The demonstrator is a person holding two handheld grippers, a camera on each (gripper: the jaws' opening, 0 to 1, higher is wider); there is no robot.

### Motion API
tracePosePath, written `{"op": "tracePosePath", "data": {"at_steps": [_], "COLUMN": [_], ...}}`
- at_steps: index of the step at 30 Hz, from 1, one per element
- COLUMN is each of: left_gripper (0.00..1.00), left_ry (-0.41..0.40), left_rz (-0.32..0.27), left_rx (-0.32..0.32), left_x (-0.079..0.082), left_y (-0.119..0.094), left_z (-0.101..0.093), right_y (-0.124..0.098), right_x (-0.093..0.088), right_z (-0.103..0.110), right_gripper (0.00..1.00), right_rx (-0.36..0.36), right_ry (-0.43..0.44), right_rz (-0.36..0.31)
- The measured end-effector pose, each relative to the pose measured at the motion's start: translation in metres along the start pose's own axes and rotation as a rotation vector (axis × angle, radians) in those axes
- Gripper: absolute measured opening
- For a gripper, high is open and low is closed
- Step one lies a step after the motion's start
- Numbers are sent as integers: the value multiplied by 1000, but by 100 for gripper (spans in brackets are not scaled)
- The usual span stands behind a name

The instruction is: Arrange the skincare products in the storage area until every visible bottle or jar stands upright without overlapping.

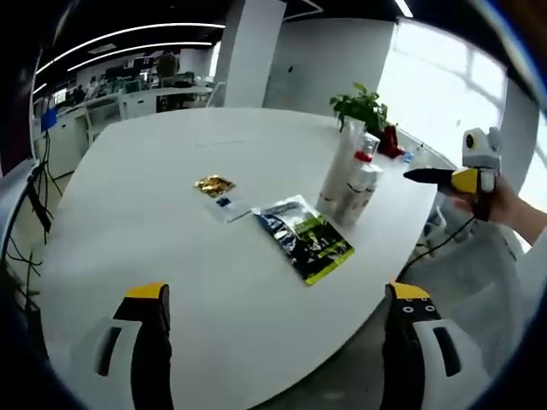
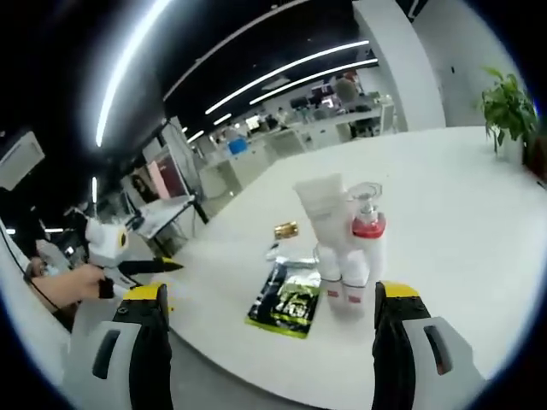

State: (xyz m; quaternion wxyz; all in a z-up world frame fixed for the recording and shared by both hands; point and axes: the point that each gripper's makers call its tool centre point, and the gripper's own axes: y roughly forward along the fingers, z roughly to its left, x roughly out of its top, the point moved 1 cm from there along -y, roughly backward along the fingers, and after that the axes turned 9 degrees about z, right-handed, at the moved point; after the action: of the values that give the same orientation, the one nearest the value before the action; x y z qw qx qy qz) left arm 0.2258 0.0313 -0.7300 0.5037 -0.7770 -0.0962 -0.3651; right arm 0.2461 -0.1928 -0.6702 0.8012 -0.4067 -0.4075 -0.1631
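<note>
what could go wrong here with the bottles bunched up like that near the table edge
The white tube, pump bottle and other bottles stand packed together, so the right tool, open and aimed at them, could knock a neighbour over while taking one. They also stand near the table edge, so a toppled one might roll off. The green sachet lies right beside them and could get dragged along.

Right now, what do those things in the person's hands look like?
Each tool has two black jaws with yellow tips set in white housings. The other tool, seen across the table, shows a yellow-and-black jaw, a white body and a black cable.
</note>
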Motion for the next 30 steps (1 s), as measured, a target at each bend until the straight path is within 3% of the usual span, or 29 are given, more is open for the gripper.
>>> {"op": "tracePosePath", "data": {"at_steps": [4, 8, 11, 14, 15, 16, 18, 27, 30], "left_gripper": [98, 97, 97, 96, 96, 96, 96, 95, 95], "left_ry": [17, -3, -5, -7, -7, -5, -2, 29, 29], "left_rz": [-9, -18, -22, -12, 1, 3, 4, 9, 10], "left_rx": [-16, -24, -27, -33, -38, -39, -40, -61, -63], "left_x": [0, 1, 2, 0, -2, -3, -1, 7, 9], "left_y": [-1, 0, 3, 8, 11, 12, 14, 22, 27], "left_z": [3, 7, 5, 4, 4, 4, 4, -2, -3], "right_y": [3, 6, 9, 7, 8, 9, 13, 3, -2], "right_x": [-6, -17, -26, -25, -32, -35, -33, -46, -40], "right_z": [-2, -16, -20, -16, -18, -17, -8, -17, -27], "right_gripper": [99, 99, 98, 98, 99, 99, 99, 99, 99], "right_rx": [-52, -139, -148, -147, -155, -151, -83, -110, -153], "right_ry": [4, -79, -129, -171, -223, -202, -152, -156, -162], "right_rz": [13, 86, 137, 133, 174, 192, 166, 210, 190]}}
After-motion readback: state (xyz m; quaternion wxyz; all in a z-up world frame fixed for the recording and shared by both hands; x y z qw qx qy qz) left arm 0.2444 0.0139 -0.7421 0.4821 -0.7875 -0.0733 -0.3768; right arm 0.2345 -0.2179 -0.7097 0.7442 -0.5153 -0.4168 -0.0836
